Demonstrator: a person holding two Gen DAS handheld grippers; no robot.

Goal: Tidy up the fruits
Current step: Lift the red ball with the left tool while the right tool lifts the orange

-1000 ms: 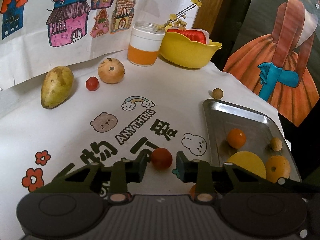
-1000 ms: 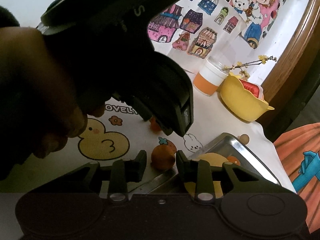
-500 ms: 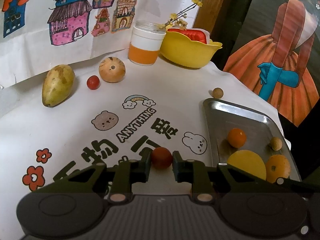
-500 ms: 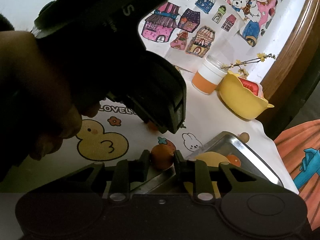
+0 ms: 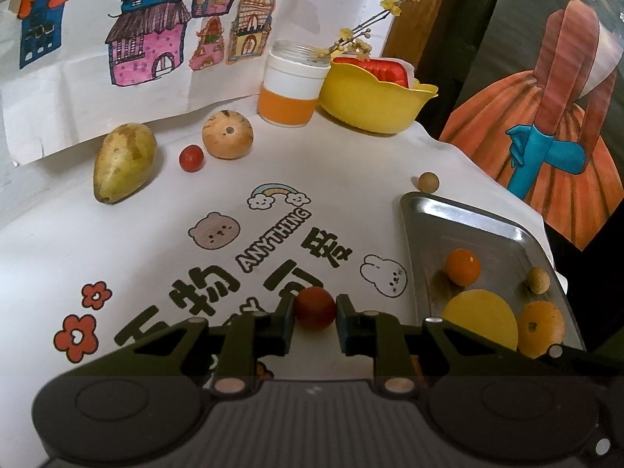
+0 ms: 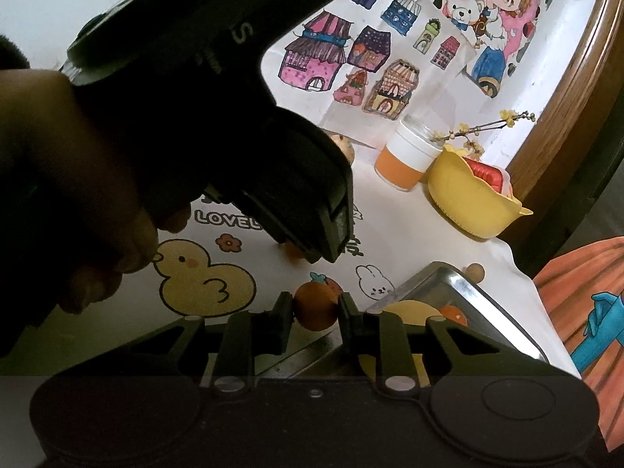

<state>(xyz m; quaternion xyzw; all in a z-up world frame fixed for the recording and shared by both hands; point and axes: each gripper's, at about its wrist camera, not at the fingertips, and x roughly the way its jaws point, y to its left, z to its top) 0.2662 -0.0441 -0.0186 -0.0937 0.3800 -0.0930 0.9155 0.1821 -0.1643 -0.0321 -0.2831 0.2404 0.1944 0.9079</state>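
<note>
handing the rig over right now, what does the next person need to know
Left gripper: jaws closed on a small red fruit resting on the tablecloth, left of the metal tray.
Right gripper: jaws closed on a small orange fruit, beside the tray's near corner.
Done: four fruits lie in the tray, including a yellow one.
Left: tray both gripped fruits, then the pear, the other red fruit, the tan round fruit and the brown ball behind the tray.
</note>
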